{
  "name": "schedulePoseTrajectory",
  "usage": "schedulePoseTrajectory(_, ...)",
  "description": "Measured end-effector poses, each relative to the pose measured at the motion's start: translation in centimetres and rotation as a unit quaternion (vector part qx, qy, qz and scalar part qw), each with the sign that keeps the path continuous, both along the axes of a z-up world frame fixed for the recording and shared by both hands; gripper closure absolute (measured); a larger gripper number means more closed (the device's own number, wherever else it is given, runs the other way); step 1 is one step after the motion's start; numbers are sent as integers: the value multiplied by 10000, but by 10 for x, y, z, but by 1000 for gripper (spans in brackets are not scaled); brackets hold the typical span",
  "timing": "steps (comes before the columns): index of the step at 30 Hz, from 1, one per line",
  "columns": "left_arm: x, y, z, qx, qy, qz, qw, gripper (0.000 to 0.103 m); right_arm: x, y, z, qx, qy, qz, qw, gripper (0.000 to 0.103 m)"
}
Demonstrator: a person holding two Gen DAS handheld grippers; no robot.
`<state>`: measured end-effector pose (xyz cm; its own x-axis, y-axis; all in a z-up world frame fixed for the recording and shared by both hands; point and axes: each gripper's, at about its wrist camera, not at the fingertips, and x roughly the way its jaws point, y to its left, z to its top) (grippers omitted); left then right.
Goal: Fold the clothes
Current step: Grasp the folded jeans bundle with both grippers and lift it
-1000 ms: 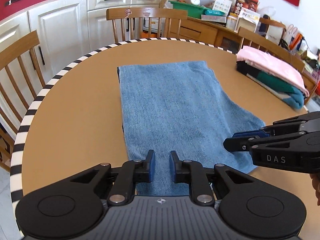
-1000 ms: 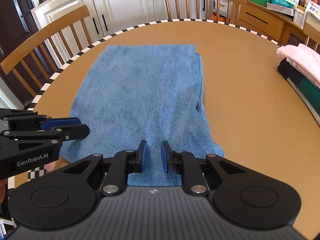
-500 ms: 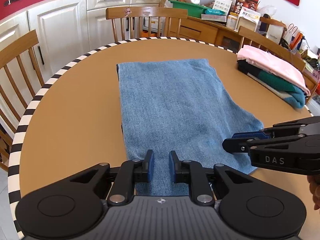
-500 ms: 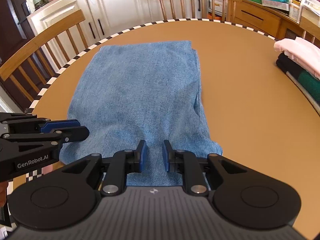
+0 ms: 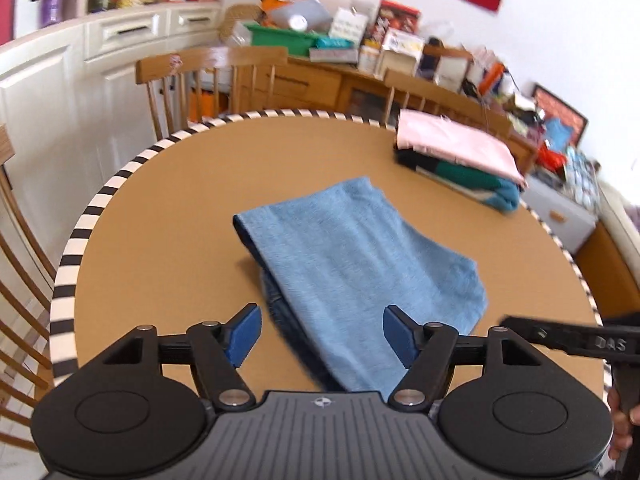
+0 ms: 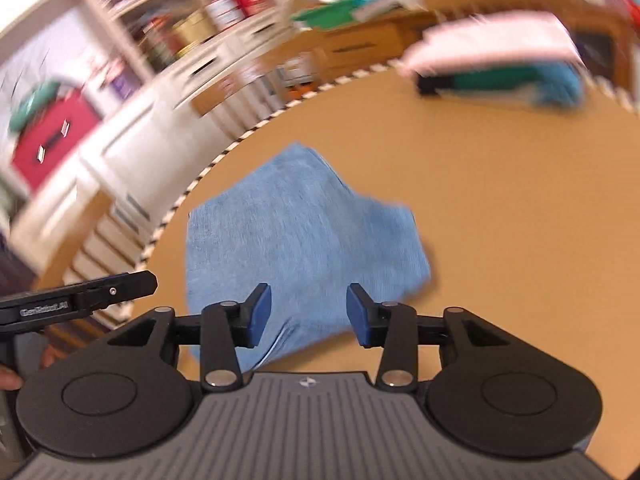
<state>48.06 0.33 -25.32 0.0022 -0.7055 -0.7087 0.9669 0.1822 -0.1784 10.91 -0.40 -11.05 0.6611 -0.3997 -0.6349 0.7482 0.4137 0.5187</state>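
The left gripper hangs wide apart over the near end of the blue cloth on the worktop. Beyond the cloth sits a folded stack; the right gripper is beside it.

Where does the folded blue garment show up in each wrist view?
Left wrist: blue garment lies centre, beyond the open left gripper.
Right wrist: centre-left, beyond the open right gripper.
Shared landmark: pink-topped clothes stack, upper right in both.
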Motion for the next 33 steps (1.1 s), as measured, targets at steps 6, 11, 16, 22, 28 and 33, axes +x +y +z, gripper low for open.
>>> schedulePoseTrajectory(6,39,-45,3,286,64,-706,9971,32,-21,-7,-44,1203,-990,-1044,9823,56)
schedulePoseTrajectory(11,81,-119,2,611,49,-1376,9886,35,-16,-6,-71,1627,-1321,-1575,9650,55)
schedulePoseTrajectory(16,118,-215,-7,973,480,-2282,9675,35,-1,8,-95,1906,-1605,-2324,9402,48)
schedulePoseTrajectory(22,118,-301,-55,1866,1137,-3668,9043,37,13,23,-116,1918,-2260,-3250,8981,48)
schedulePoseTrajectory(28,107,-336,-90,2506,1553,-4501,8429,35,26,20,-121,1980,-2381,-3413,8875,47)
schedulePoseTrajectory(33,119,-356,-117,3000,1942,-4662,8093,27,26,19,-124,2085,-2591,-3422,8788,47)
